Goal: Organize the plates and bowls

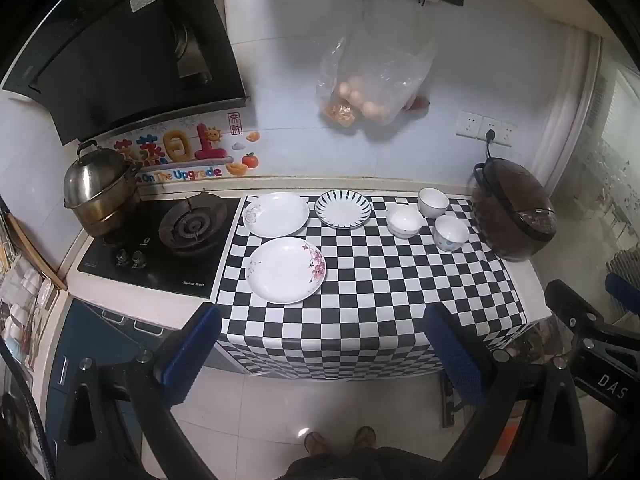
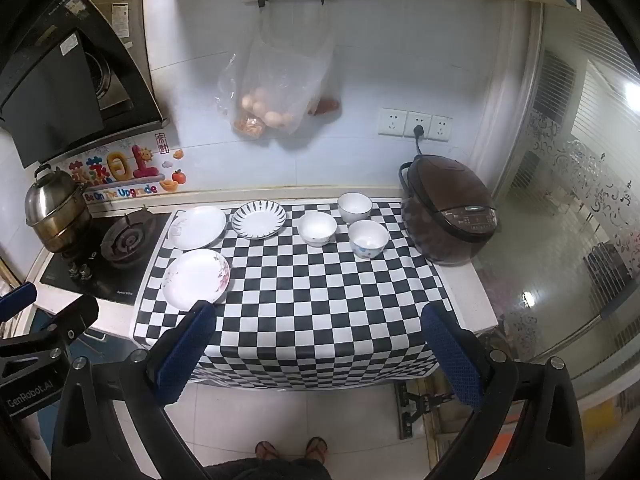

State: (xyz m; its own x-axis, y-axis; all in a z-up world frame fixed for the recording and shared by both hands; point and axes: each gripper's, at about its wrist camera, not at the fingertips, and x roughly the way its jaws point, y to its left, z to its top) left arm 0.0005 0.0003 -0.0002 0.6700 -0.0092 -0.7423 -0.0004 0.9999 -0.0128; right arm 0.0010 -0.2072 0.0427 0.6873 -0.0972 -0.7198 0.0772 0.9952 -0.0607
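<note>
On the checkered cloth (image 1: pixel 372 280) lie three plates: a pink-flowered plate (image 1: pixel 285 270) (image 2: pixel 196 277) in front, a plain white plate (image 1: pixel 277 214) (image 2: pixel 197 227) behind it, and a blue-striped plate (image 1: pixel 343 208) (image 2: pixel 259 219). Three white bowls stand to the right: a back bowl (image 1: pixel 433 202) (image 2: pixel 354 207), a middle bowl (image 1: pixel 405 221) (image 2: pixel 317 229), and a blue-patterned bowl (image 1: pixel 451 233) (image 2: pixel 368 239). My left gripper (image 1: pixel 320 354) is open and empty, held before the counter's front edge. My right gripper (image 2: pixel 318 354) is open and empty, likewise short of the counter.
A brown rice cooker (image 1: pixel 514 216) (image 2: pixel 450 210) stands at the counter's right end. A gas hob (image 1: pixel 192 226) with a steel steamer pot (image 1: pixel 100 196) is on the left. A bag of eggs (image 1: pixel 372 80) hangs on the wall. A glass door (image 2: pixel 560 240) is to the right.
</note>
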